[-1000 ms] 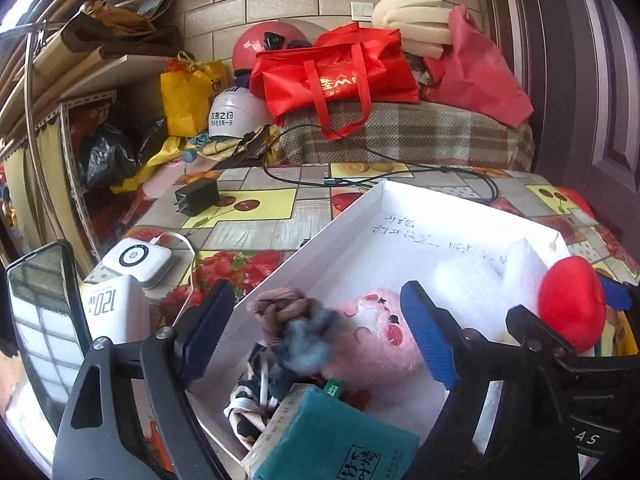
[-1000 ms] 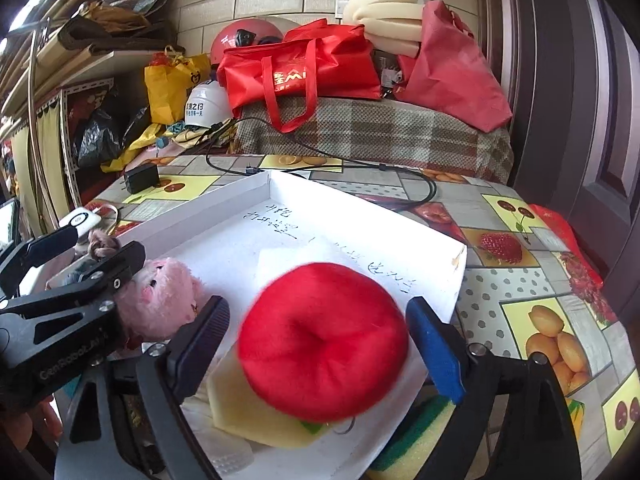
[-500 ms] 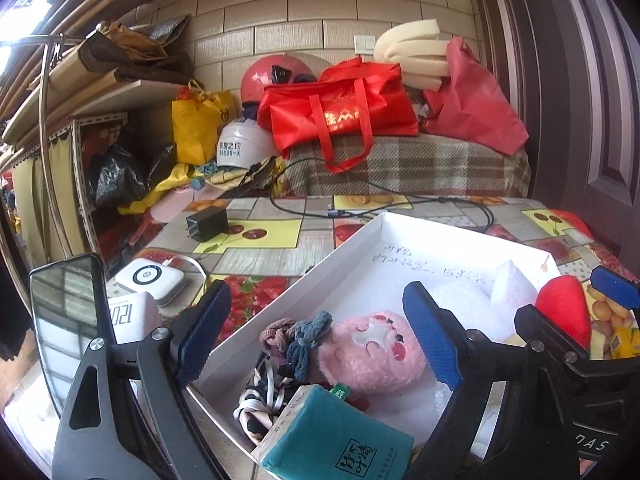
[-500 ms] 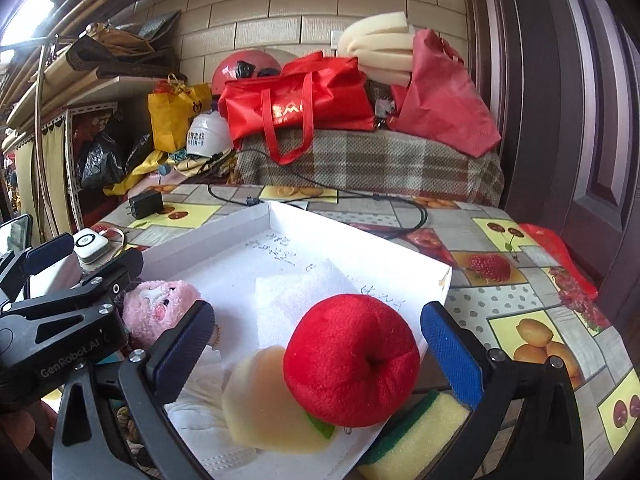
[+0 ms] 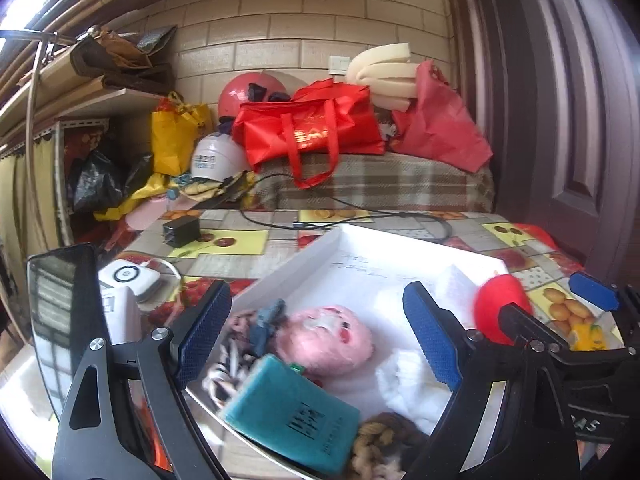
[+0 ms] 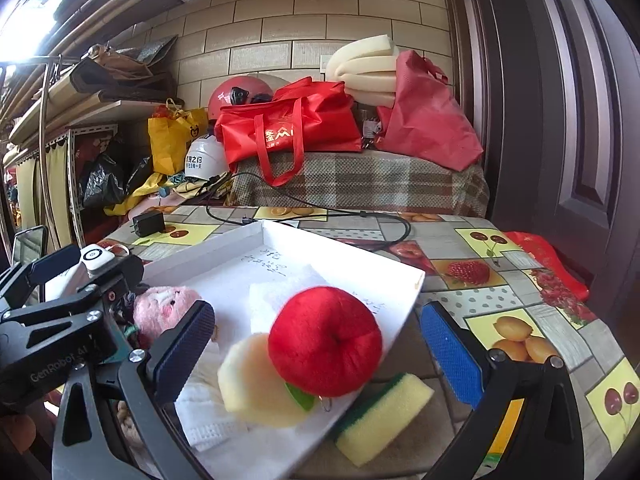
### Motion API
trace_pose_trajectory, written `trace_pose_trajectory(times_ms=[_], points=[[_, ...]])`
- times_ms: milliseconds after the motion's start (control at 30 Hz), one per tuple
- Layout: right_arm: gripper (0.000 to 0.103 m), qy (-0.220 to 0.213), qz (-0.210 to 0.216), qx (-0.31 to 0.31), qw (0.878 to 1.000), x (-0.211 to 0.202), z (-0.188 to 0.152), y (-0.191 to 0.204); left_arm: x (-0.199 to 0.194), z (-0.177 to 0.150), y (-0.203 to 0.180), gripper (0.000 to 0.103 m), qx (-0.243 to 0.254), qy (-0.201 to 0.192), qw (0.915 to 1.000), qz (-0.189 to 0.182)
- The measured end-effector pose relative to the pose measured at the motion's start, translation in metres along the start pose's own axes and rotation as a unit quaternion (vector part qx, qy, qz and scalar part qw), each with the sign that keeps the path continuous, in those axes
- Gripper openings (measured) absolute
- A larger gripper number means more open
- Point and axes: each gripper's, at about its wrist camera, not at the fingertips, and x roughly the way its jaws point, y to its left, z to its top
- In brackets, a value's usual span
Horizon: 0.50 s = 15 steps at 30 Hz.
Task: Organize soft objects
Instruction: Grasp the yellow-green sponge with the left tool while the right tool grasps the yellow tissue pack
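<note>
A table (image 6: 460, 248) covered in a fruit-patterned oilcloth is filling the lower half of both views, and a shallow white tray (image 6: 224, 248) is sitting on it near its front edge. The left gripper (image 5: 316, 334) is hovering over the tray's left end with its blue pads spread wide and gripping nothing; the right gripper (image 6: 316, 350) is hovering over the tray's right end, likewise spread wide and empty.

Inside the tray a red plush apple (image 6: 325, 342) is resting near the right front edge, leaning against a pale round sponge (image 6: 250, 386). A pink plush toy (image 5: 328, 340) is lying toward the left end, with a teal packet (image 5: 290, 410) just in front of it. A yellow-and-green sponge (image 6: 384, 414) is lying on the table, just beside the tray's right front edge.

A black cable (image 6: 320, 210) is trailing across the table's far edge, and a black charger (image 6: 148, 223) is sitting at the far left corner. Behind the table, a plaid-covered bench (image 6: 360, 178) is carrying a red tote bag (image 6: 288, 130), foam rolls (image 6: 364, 68) and helmets against a brick wall (image 6: 280, 36); a dark door (image 6: 560, 120) is standing at the right.
</note>
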Motion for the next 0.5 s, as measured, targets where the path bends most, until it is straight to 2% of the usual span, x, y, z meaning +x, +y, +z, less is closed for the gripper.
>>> trace_pose_trajectory(times_ms=[67,167,233,333,400,433,500], points=[[0.103,0.009,-0.021,-0.004,1.0,-0.005,-0.004,-0.011,-0.007,-0.003,-0.01,0.088,0.007,0.003,0.9996,-0.029],[0.103,0.05,-0.011,0.058,0.997,-0.008,-0.011,-0.043,-0.017,-0.005,-0.031,0.088,0.032,0.004,0.9976,-0.061],[0.103,0.079,-0.024,0.076,0.994,-0.009,-0.02,-0.061,-0.022,-0.007,-0.046,0.088,0.047,0.006,0.9957,-0.08],[0.103,0.069,-0.058,0.085,0.992,-0.027,-0.027,-0.092,-0.031,-0.01,-0.066,0.088,0.064,0.017,0.9895,-0.128],[0.103,0.062,-0.088,0.078,0.991,-0.039,-0.03,-0.111,-0.037,-0.014,-0.083,0.088,0.085,0.031,0.9805,-0.175],[0.103,0.057,-0.102,0.083,0.99,-0.047,-0.033,-0.123,-0.04,-0.016,-0.092,0.088,0.096,0.042,0.9734,-0.204],[0.103,0.049,-0.125,0.102,0.986,-0.059,-0.037,-0.148,-0.042,-0.023,-0.114,0.088,0.12,0.086,0.9473,-0.285]])
